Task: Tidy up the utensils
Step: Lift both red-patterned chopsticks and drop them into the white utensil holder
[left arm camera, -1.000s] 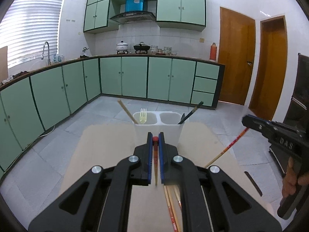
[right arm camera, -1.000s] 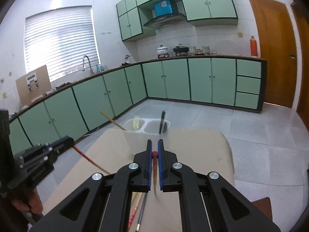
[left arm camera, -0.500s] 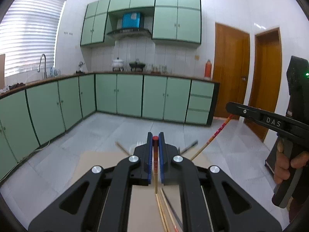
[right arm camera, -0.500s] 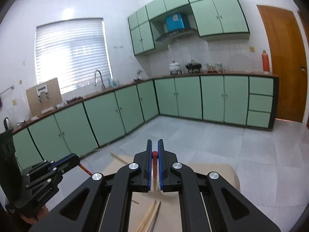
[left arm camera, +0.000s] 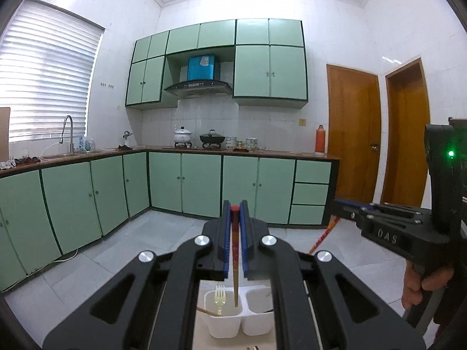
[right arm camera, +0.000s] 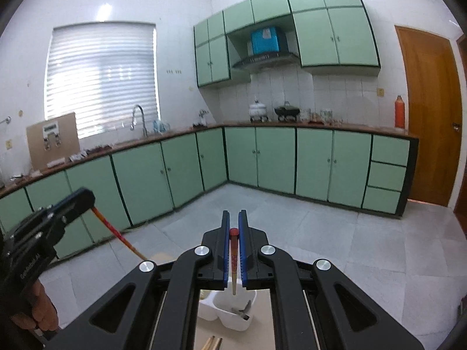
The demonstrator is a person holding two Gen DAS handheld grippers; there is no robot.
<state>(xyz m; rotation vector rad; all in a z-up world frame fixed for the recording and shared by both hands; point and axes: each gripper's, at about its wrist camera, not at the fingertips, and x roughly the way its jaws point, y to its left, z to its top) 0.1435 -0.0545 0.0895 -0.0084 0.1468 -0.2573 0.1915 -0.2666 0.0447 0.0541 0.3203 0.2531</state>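
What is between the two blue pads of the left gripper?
In the left wrist view, the left gripper clamps one red-tipped wooden chopstick; its lower end hangs over the white two-compartment holder.

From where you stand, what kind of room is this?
A home kitchen, most likely: green cabinets line the walls, a sink faucet stands under the window, and pots sit beneath a range hood.

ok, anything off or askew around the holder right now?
Nothing spilled or damaged. One chopstick leans out over the left rim of the white holder beside the upright fork; each gripper holds a chopstick above it.
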